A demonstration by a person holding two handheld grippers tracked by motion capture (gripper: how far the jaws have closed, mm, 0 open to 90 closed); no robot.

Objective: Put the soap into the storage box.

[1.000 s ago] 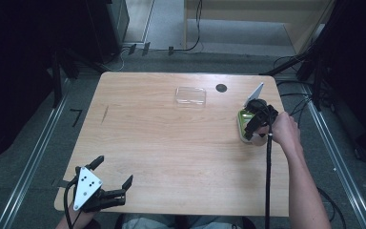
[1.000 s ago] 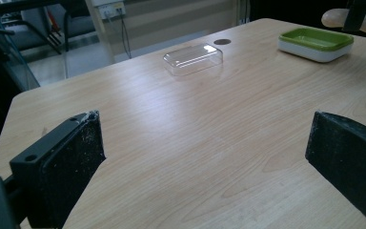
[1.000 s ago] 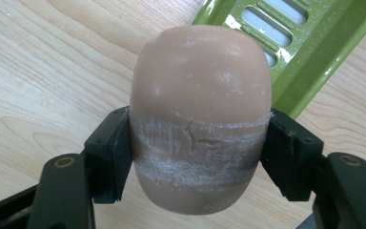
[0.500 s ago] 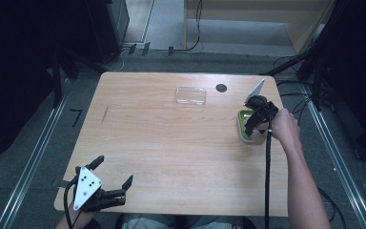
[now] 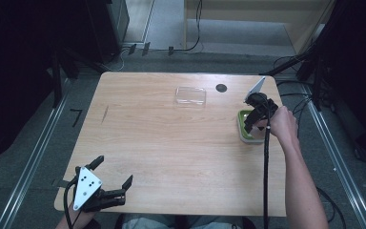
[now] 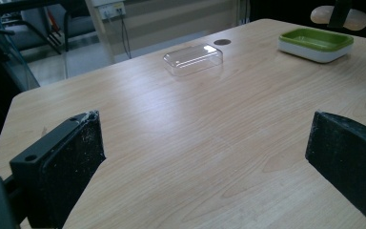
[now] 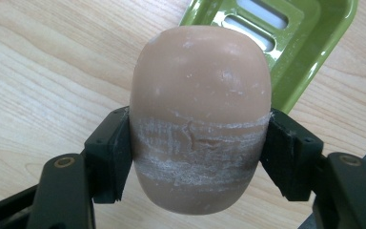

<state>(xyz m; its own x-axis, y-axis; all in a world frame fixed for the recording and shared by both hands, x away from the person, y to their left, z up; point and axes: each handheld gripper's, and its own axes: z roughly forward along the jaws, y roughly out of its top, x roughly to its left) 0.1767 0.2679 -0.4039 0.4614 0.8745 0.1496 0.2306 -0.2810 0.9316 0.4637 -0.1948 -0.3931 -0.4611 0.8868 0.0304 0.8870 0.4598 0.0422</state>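
My right claw (image 7: 198,157) is clamped on a smooth, oval, tan bar of soap (image 7: 200,119), both pads pressing its scuffed sides. I hold it above the pale wooden table (image 5: 171,143), just over the near rim of the green slotted soap dish (image 7: 286,43) at the table's right edge. My left claw (image 5: 112,183) rests wide open and empty at the near left corner.

Matt scuffed soap bar (image 7: 200,119), wood-grain table (image 7: 38,71)

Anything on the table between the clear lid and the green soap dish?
Nothing: in the left gripper view, bare wood runs from the clear lid to the green soap dish.
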